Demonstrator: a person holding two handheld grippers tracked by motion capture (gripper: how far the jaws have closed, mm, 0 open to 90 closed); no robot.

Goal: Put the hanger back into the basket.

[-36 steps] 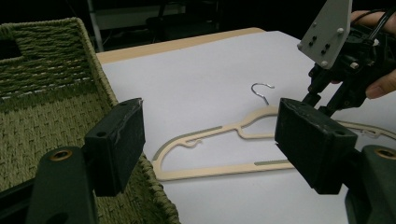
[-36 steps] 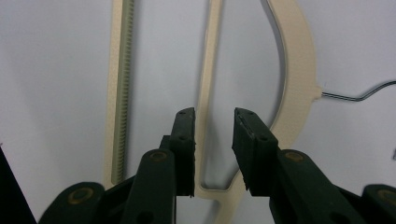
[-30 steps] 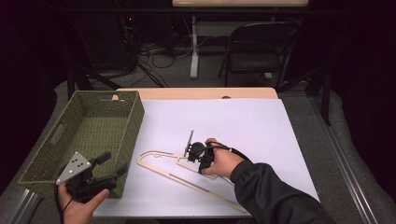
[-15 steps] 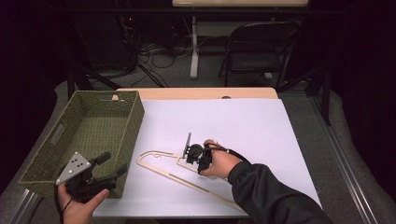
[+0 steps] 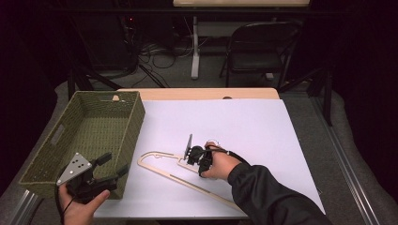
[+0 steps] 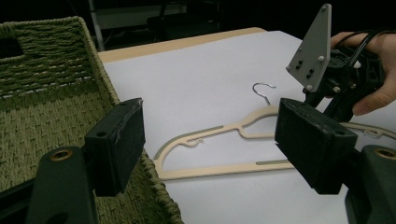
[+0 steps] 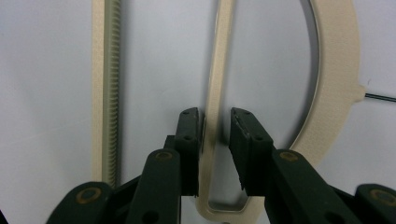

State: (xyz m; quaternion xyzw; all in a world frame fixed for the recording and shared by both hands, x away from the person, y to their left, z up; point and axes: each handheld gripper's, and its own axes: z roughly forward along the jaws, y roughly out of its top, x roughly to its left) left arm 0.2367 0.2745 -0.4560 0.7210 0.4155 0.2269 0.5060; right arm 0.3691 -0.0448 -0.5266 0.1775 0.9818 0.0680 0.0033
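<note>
The right gripper hangs low over a pale wooden hanger that lies flat on the white-covered tabletop. Its jaws stand a narrow gap apart, one on either side of a thin inner bar of the hanger. That bar runs straight ahead between them, close to the left jaw, with a sliver of space before the right one; whether either pad touches it cannot be told. Left of the jaws runs the hanger's ridged bottom bar, and to the right curves its broad shoulder. In the high view the right hand holds this gripper at the hanger's middle, near the metal hook. The left gripper, jaws spread wide and holding nothing, hovers by the near corner of a green woven basket, which rises beside its left jaw. Ahead between its jaws lies the hanger.
</note>
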